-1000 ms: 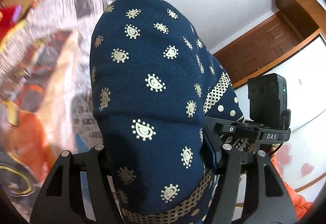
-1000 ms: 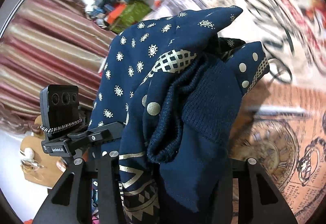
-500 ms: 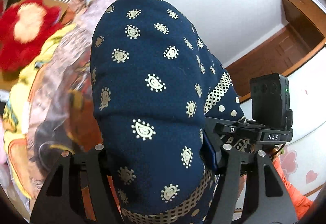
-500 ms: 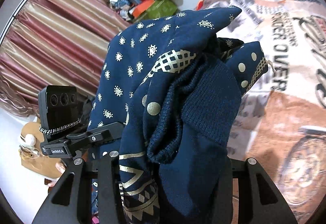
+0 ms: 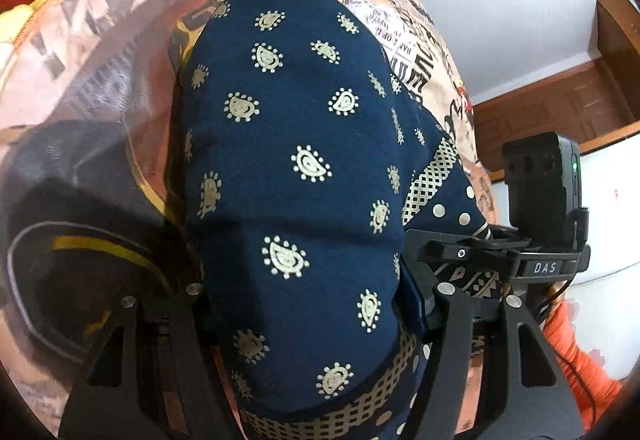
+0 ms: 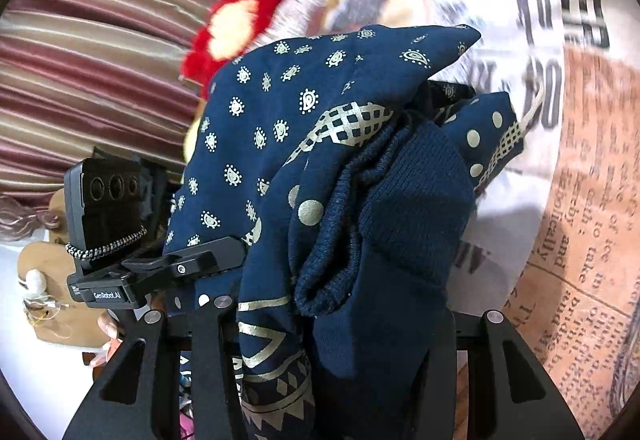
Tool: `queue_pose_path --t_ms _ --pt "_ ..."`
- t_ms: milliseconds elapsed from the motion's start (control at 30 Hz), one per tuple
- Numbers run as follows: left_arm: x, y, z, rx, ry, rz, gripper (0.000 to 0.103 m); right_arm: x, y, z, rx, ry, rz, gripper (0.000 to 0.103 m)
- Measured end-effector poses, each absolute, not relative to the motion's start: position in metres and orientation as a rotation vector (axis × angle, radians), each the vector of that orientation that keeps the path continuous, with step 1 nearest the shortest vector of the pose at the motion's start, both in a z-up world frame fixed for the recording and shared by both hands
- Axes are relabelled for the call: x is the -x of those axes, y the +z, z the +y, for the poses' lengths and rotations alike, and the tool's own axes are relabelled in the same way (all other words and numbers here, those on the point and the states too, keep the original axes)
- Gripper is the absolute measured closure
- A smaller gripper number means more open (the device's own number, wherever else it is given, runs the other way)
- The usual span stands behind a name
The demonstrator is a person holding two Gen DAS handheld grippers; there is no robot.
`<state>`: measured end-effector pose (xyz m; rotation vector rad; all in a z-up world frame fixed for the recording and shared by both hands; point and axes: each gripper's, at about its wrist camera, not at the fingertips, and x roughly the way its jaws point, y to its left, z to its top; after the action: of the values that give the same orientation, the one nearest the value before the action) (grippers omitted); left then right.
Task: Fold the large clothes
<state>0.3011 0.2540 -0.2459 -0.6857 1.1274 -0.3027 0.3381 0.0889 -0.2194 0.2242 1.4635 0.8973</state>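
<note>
The left gripper (image 5: 304, 304) pinches a thick bunch of the navy paisley-print garment (image 5: 288, 168), which bulges up between its black fingers (image 5: 132, 360) and hides the tips. The right gripper (image 6: 332, 324) likewise clamps a bundle of the same garment (image 6: 320, 112), with a ribbed cuff (image 6: 400, 208) folded on top. Beyond both lies a newspaper-print bedspread (image 6: 576, 200); a red plush toy (image 6: 236, 28) sits far left by striped curtains (image 6: 92, 52).

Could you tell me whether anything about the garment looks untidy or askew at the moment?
Yes: in the right tongs the garment is bunched, its ribbed cuff crumpled among folds. In the left tongs it sits smooth.
</note>
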Motion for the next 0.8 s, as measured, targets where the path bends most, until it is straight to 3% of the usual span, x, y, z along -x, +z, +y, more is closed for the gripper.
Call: queue_pose_path --t_ms 167,333,633,800 --pt "-0.300 -0.248 0.256 0.656 -0.285 1.127 0.032 -0.338 -0.223 0.093 -0.153 0.904 1.453 0.048" --pt "-0.284 -0.237 0.257 0.602 -0.211 1.123 0.028 -0.336 -0.199 0.079 -0.054 0.893 1.387 0.046" --pt "-0.237 -0.169 0.248 0.313 -0.017 0.994 0.029 -0.295 -0.120 0.061 0.143 0.883 1.084 0.045" --pt "-0.212 -0.158 0.230 0.161 0.075 0.907 0.029 -0.261 -0.103 0.079 0.222 0.922 0.969 0.035"
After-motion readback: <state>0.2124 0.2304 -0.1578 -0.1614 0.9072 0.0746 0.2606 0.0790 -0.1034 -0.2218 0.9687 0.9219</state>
